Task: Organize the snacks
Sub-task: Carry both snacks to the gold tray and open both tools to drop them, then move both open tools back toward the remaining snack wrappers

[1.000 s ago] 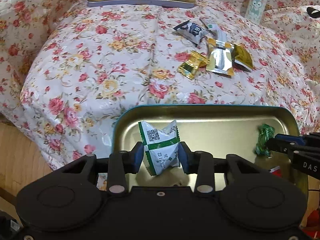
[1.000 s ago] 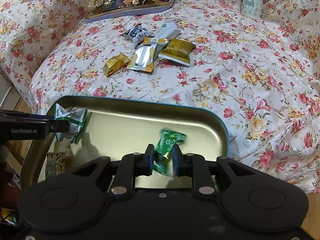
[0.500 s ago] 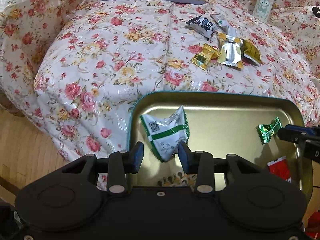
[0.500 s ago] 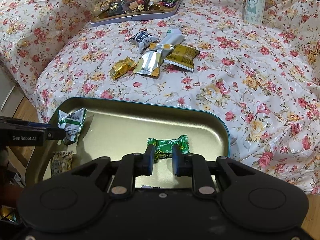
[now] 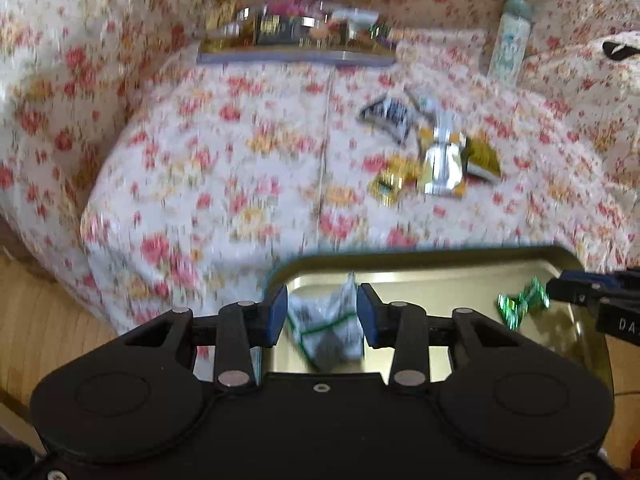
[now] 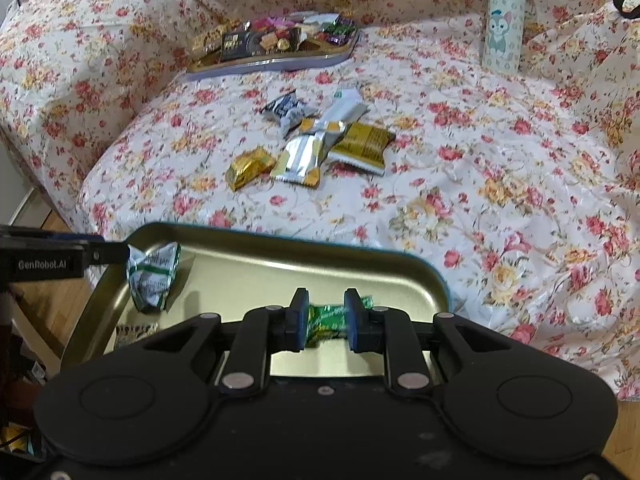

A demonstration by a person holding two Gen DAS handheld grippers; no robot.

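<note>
A gold tin tray with a teal rim sits at the near edge of the flowered bed; it also shows in the left wrist view. My left gripper is open, and a white-and-green snack packet lies in the tray between its fingers; the packet shows at the tray's left in the right wrist view. My right gripper is open, and a green candy lies in the tray between its fingers; the candy shows in the left wrist view.
Several loose snack packets lie mid-bed. A second tray full of sweets stands at the back. A pale bottle stands back right. A small patterned packet lies in the near tray's left corner. Wooden floor lies left.
Both grippers opened and let go of their snacks, which now lie in the tray. Both grippers have drawn back and tilted up; the left view is motion-blurred.
</note>
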